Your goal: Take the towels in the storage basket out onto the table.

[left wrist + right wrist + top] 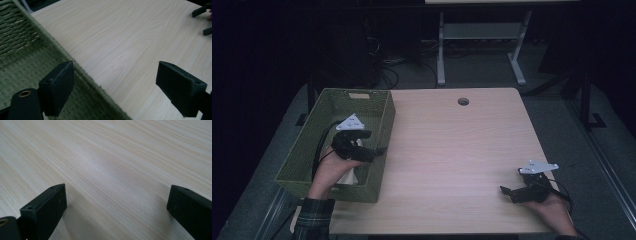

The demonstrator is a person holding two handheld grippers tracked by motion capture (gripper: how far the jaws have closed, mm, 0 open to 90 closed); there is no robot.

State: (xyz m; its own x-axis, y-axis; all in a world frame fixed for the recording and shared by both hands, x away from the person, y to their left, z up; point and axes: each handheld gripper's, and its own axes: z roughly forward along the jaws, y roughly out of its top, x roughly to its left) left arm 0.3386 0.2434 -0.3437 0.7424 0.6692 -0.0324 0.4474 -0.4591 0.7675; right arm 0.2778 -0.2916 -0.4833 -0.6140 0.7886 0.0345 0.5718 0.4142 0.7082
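Over the green woven basket at the table's left we hold our left gripper wide open and empty above the white cloth inside, next lowering to pinch it, while our right gripper idles open, empty.

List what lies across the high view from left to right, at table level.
Green woven basket at the table's left edge, with the left claw over its right wall → bare wooden table → round cable hole toward the far edge → right claw, open, low over the near right corner.
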